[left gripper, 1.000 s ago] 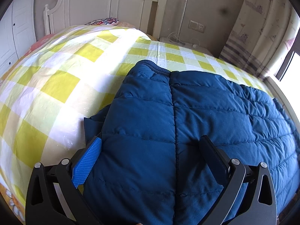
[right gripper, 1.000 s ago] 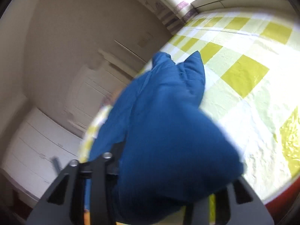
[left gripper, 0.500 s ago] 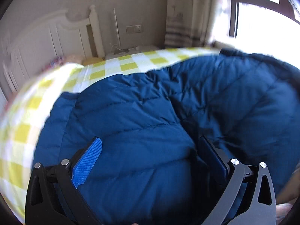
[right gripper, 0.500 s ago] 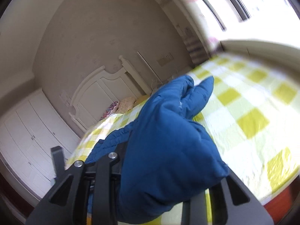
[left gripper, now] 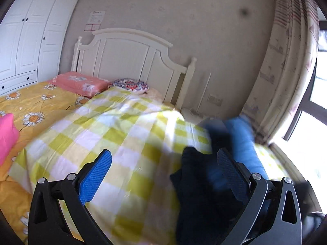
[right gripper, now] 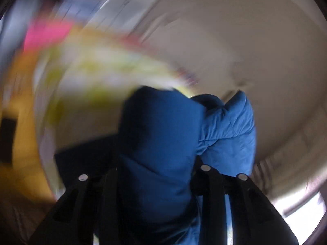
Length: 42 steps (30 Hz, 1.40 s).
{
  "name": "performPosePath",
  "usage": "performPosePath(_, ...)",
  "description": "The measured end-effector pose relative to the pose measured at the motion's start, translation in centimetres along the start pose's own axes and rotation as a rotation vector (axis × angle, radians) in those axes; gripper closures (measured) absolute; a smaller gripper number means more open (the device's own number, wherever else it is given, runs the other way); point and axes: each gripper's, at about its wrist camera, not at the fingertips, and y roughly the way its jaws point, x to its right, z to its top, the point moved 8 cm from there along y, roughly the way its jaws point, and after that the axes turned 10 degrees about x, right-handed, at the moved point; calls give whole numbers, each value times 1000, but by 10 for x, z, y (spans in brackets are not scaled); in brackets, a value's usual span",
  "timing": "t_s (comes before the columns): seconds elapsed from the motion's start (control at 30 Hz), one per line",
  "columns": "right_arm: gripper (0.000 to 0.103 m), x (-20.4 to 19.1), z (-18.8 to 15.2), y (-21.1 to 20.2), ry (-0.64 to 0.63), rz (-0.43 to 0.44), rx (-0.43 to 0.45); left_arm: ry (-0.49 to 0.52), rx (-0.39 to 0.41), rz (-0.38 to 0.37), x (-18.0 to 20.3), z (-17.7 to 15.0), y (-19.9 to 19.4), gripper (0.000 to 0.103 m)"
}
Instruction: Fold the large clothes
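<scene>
One puffy blue quilted jacket hangs bunched between the opening jaws of the right gripper at the bed's window edge, while the left gripper hovers spread and empty over the yellow checked quilt, so the slippery bulk wants laying flat before letting go.

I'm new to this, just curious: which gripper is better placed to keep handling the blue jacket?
Probably the right gripper: the blue jacket sits between its opening jaws. The left gripper is open, holding nothing.

blue quilted jacket bunched up, blurred.
</scene>
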Motion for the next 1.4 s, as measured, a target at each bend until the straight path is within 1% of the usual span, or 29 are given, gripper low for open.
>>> performPosePath(0.03,62,-30,-8,18,-106,-5,-43,20,-21,-12,1,-5,0,4)
performPosePath(0.07,64,-49,-7,23,-211,-98,-15,46,-45,-28,5,-11,0,4)
performPosePath(0.1,64,-54,-5,22,-216,-120,-12,69,-66,-43,8,-15,4,4)
performPosePath(0.17,63,-45,-5,21,-156,-82,-14,133,-119,-109,24,-20,15,4)
performPosePath(0.23,63,-40,-9,18,-144,-74,4,179,-151,-183,47,-17,35,4)
performPosePath(0.3,63,-47,-9,13,-171,-96,20,239,-172,-254,85,-2,59,4)
performPosePath(0.4,63,-48,-8,14,-193,-128,37,295,-266,-371,137,-1,103,4)
performPosePath(0.47,59,-46,-7,15,-186,-129,49,437,-295,-354,167,-17,144,4)
performPosePath(0.5,58,-46,-8,12,-184,-129,57,483,-320,-329,170,-30,163,4)
performPosePath(0.57,50,-47,-10,2,-194,-100,76,559,-451,-208,153,-80,218,4)
performPosePath(0.6,47,-46,-9,-6,-196,-72,93,506,-483,-250,144,-100,234,4)
performPosePath(0.63,45,-45,-9,-13,-186,-38,106,409,-483,-297,135,-105,240,4)
performPosePath(0.67,45,-41,-10,-28,-143,43,127,344,-491,-311,126,-106,243,4)
performPosePath(0.73,48,-23,-9,-65,12,212,199,321,-459,-284,112,-108,239,4)
performPosePath(0.77,48,-10,-10,-79,84,260,224,323,-441,-273,109,-107,236,4)
performPosePath(0.8,48,9,-11,-93,166,280,253,327,-419,-258,108,-107,234,4)
performPosePath(0.83,48,33,-14,-105,242,261,283,331,-405,-246,108,-106,232,4)
performPosePath(0.93,48,96,-24,-113,418,153,325,325,-408,-247,107,-106,233,4)
performPosePath(0.97,48,116,-32,-112,482,109,325,321,-408,-249,110,-107,232,4)
performPosePath(1.03,45,131,-44,-105,549,62,309,312,-404,-252,107,-107,232,4)
performPosePath(1.07,45,130,-46,-92,547,78,288,310,-402,-252,108,-104,237,4)
performPosePath(1.1,45,115,-52,-76,529,128,242,304,-399,-252,107,-103,237,4)
performPosePath(1.13,44,83,-64,-49,491,257,124,299,-396,-255,107,-103,237,4)
performPosePath(1.17,44,63,-75,-37,445,263,80,294,-387,-258,106,-101,236,4)
performPosePath(1.2,44,56,-77,-35,420,236,111,294,-384,-249,103,-99,234,4)
performPosePath(1.27,45,61,-82,-34,462,275,104,311,-400,-229,100,-96,231,4)
performPosePath(1.3,45,64,-83,-36,462,296,100,347,-397,-189,98,-89,227,4)
performPosePath(1.37,45,67,-88,-39,439,317,98,465,-336,-38,93,-63,215,4)
performPosePath(1.4,45,69,-89,-38,446,326,101,480,-310,-28,95,-52,208,4)
